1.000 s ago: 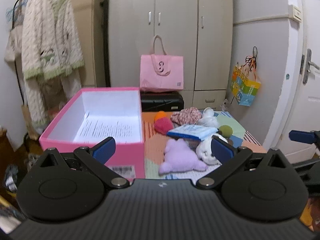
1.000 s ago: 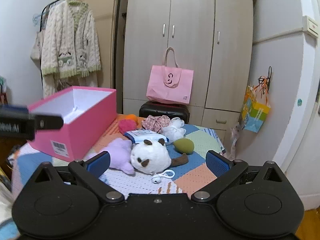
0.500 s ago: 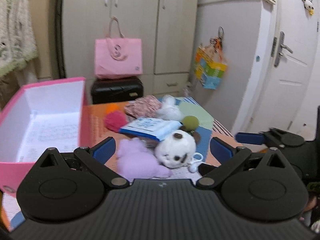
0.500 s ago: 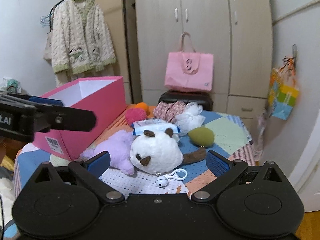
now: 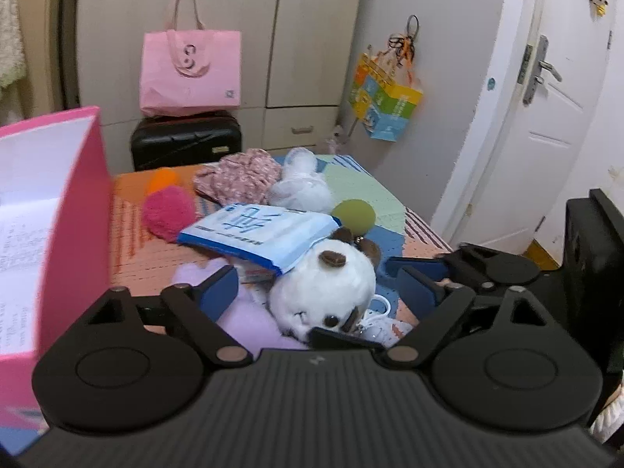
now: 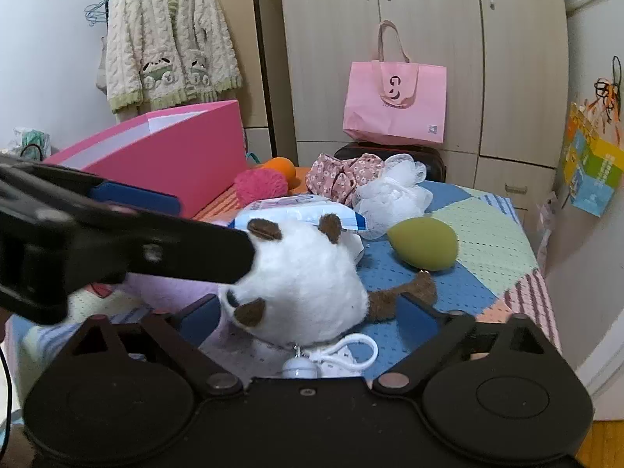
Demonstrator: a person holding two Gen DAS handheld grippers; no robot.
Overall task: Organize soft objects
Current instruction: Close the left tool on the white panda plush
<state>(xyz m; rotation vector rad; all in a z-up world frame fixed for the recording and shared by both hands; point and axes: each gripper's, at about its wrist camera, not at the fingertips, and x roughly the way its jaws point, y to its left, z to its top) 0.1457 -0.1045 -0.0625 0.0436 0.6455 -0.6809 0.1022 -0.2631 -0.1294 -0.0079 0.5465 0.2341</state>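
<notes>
A white panda plush (image 5: 323, 292) (image 6: 304, 284) lies on the patchwork table, beside a purple plush (image 5: 249, 319) and under the edge of a blue wipes pack (image 5: 257, 234) (image 6: 304, 210). My left gripper (image 5: 316, 292) is open with the panda between its fingers. My right gripper (image 6: 308, 312) is open around the same panda from the other side; it shows at the right of the left wrist view (image 5: 448, 273). A pink ball (image 5: 167, 210), orange ball (image 6: 279, 167), floral cloth (image 6: 343, 173), white mesh puff (image 6: 394, 191) and green sponge (image 6: 425, 243) lie behind. The pink box (image 5: 74, 210) (image 6: 183, 163) stands open at left.
A pink tote bag (image 6: 394, 105) sits on a black case (image 5: 187, 140) behind the table, in front of wardrobes. A knit cardigan (image 6: 167, 35) hangs at left. A colourful bag (image 5: 384, 107) hangs by the white door (image 5: 546, 117). A white keyring clip (image 6: 343, 355) lies by the panda.
Both grippers have moved forward and down onto the panda plush, which now lies between their open fingers. The left view has swung right, away from the pink box.
</notes>
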